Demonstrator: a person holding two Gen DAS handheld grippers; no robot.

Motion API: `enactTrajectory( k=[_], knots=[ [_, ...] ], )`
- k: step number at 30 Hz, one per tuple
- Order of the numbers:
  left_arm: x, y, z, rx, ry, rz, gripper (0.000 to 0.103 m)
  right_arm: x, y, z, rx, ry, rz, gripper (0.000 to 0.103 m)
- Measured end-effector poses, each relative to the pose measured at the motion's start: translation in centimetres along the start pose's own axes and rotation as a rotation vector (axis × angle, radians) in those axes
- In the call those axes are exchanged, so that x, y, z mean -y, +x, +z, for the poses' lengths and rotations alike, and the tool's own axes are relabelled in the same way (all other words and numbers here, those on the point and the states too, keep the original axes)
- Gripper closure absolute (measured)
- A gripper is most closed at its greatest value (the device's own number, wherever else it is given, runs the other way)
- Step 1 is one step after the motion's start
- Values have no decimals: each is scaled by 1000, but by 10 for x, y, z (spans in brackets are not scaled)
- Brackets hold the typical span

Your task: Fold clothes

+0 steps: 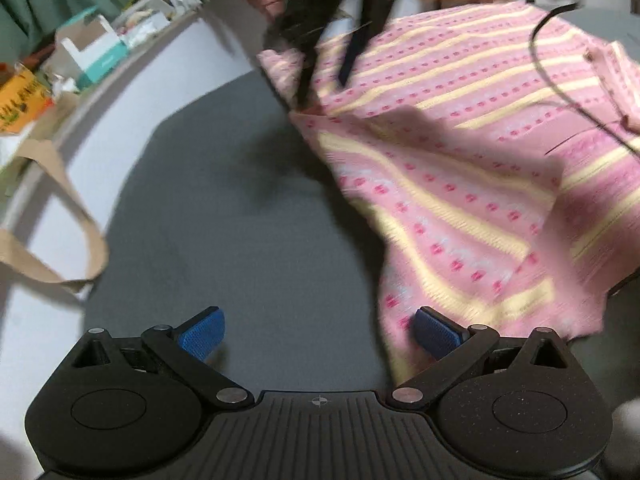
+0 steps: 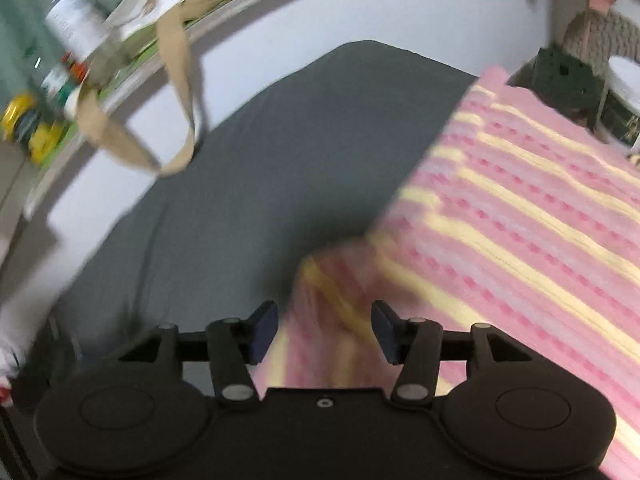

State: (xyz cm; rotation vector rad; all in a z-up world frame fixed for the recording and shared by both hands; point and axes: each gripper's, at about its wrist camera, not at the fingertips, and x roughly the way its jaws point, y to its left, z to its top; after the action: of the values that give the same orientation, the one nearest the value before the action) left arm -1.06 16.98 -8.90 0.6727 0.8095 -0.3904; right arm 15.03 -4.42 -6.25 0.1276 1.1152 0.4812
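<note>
A pink garment with yellow stripes and red dots (image 1: pixel 460 168) lies on a dark grey mat (image 1: pixel 240 240), spread over its right half. My left gripper (image 1: pixel 318 334) is open above the mat, and its right blue pad (image 1: pixel 436 334) sits at the garment's near edge. In the right wrist view the same garment (image 2: pixel 520 216) fills the right side, blurred by motion. My right gripper (image 2: pixel 325 332) is open, and a rumpled fold of the pink fabric lies between and below its fingers. The other gripper shows as a dark blurred shape (image 1: pixel 340 20) at the garment's far edge.
A brown paper bag handle (image 1: pixel 60 216) hangs onto the mat's left side, also seen as the bag handle (image 2: pixel 176 112). Boxes and clutter (image 1: pixel 92 52) line the left shelf. Bottles (image 2: pixel 68 40) stand at the far left. A black cable (image 1: pixel 560 88) crosses the garment. Jars (image 2: pixel 620 100) stand at the right.
</note>
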Motion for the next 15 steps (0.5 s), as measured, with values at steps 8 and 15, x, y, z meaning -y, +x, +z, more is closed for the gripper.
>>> enactTrajectory(
  k=[8,15],
  knots=[
    [-7,16,5,-50,-57,-117,2,22,-20,-78,-22,60,-28,52],
    [8,16,14,-105,5,32,2,26,-1,-26,251,295,78,51]
  ],
)
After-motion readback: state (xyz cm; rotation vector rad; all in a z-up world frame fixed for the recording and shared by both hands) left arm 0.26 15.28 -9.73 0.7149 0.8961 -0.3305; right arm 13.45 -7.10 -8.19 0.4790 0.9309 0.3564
